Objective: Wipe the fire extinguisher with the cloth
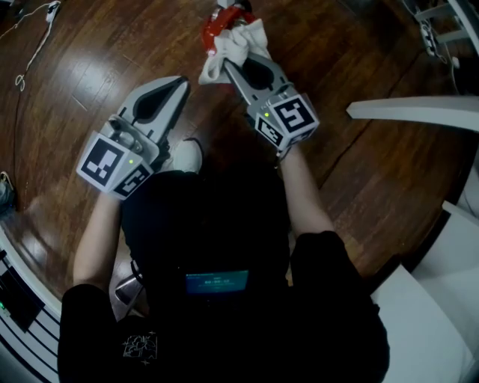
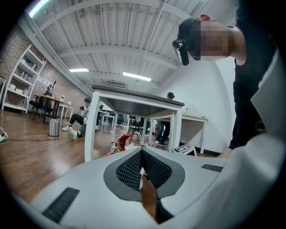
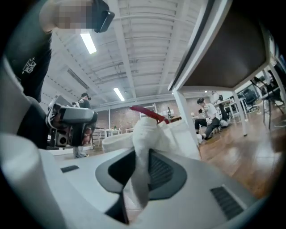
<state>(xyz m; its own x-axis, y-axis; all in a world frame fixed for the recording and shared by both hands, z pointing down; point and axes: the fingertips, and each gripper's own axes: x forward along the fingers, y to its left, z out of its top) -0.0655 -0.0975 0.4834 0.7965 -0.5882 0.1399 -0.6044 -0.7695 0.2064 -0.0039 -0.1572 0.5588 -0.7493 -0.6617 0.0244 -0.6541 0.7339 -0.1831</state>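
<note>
The fire extinguisher [image 1: 224, 19] sits on the wooden floor [image 1: 97, 67] at the far edge of my head view. It is cut off by the frame and mostly covered by the cloth [image 1: 238, 43]. My right tool [image 1: 228, 66] is clenched on that cloth, which lies against the red top. That tool's own view shows only a red lever [image 3: 147, 113] above the white folds. My left tool [image 1: 182, 82] is closed on nothing, near left, apart from both. Open floor lies left, and a white table [image 1: 419, 111] edge crowds the right.
</note>
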